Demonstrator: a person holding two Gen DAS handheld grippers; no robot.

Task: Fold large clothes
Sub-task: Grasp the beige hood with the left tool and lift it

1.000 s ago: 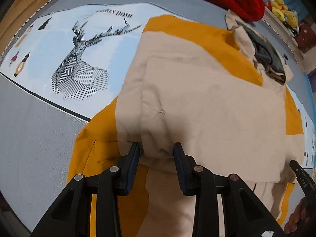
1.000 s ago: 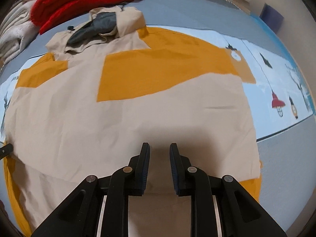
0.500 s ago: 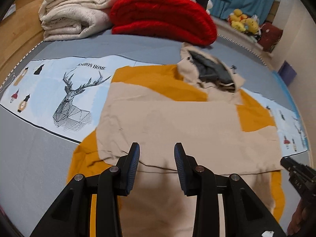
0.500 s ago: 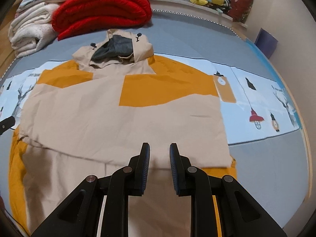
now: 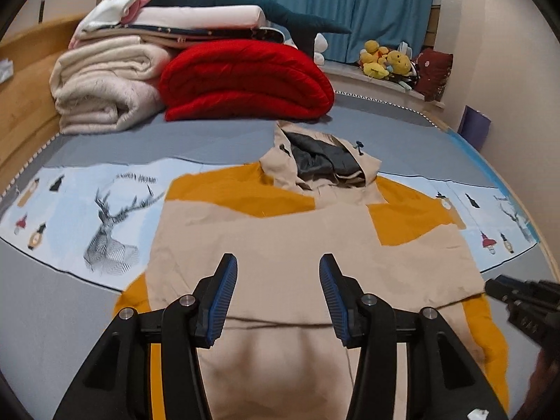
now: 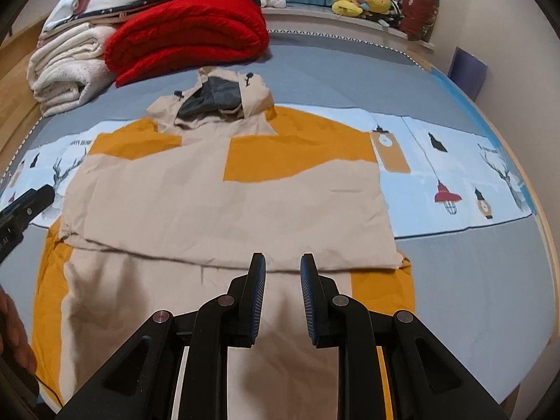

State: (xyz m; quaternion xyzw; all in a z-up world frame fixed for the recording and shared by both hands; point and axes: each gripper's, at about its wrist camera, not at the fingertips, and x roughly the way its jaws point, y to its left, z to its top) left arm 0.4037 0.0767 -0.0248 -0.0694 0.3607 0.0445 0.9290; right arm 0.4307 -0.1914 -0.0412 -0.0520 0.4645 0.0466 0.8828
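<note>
On a grey bed (image 5: 217, 136), a beige-and-orange hooded jacket (image 6: 224, 210) is laid half-folded. The left gripper (image 5: 276, 294) is held wide open and the right gripper (image 6: 282, 295) partly open, both empty. The fabric, seemingly thin and limp, is best pinched at the near hem corners.

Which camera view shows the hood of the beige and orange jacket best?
The right wrist view shows it best: the hood lies clear of the fingers, with its grey lining and both dark cord ends visible. The left wrist view also shows the hood whole, with lining and cord ends, but more from one side.
</note>
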